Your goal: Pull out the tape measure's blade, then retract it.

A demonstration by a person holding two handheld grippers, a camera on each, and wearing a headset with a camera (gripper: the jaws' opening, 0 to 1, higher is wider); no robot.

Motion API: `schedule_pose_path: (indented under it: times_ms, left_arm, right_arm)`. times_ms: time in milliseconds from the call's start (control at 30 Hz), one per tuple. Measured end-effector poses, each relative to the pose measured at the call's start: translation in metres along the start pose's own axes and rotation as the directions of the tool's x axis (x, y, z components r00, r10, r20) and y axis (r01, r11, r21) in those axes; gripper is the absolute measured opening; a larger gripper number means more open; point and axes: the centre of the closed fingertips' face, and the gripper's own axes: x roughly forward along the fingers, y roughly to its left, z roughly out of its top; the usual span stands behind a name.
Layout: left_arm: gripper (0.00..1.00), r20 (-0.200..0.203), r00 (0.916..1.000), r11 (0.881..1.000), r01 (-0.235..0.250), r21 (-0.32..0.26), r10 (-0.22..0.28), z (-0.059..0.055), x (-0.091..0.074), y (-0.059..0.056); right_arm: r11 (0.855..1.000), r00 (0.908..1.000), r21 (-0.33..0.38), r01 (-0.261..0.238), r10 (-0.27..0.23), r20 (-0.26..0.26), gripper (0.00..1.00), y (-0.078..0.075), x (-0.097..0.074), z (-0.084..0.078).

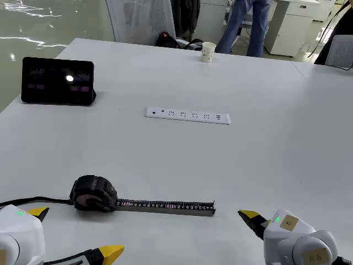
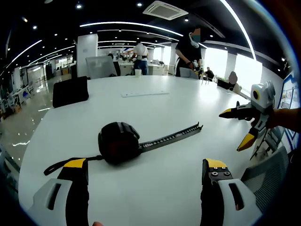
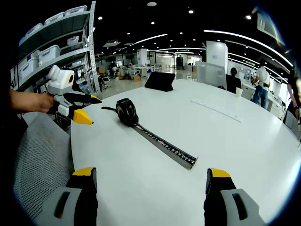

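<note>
- Left gripper (image 2: 145, 165), jaws apart, sits near the tape measure (image 1: 94, 193).
- Right gripper (image 3: 151, 172) has its jaws apart too, holding nothing.
- Blade (image 1: 165, 206) lies extended on the table (image 1: 259, 160).

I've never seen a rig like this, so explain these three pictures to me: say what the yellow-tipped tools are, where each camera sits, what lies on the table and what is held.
A person holds a two-jaw gripper in each hand. One picture comes from a headset camera looking down; the other two from fisheye cameras riding on the left gripper and right gripper. On the white table are a black tape measure with its blade pulled out, a power strip, a dark tablet and a paper cup. Both grippers are open and hold nothing.
</note>
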Motion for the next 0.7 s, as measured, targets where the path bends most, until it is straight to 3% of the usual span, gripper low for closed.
schedule_pose_path:
  times_ms: [233,700]
  left_arm:
    - [0.98,0.002,0.9993,0.999,-0.037,-0.018,0.037,-0.001,0.008,0.005]
    - [0.94,0.002,0.9961,0.995,-0.088,-0.051,0.088,0.005,0.027,0.018]
  right_arm:
    - [1.000,0.9996,-0.006,-0.027,0.027,0.011,0.92,-0.008,0.004,0.000]
    - [0.989,0.9925,-0.084,-0.119,0.116,-0.040,0.78,-0.020,0.014,-0.009]
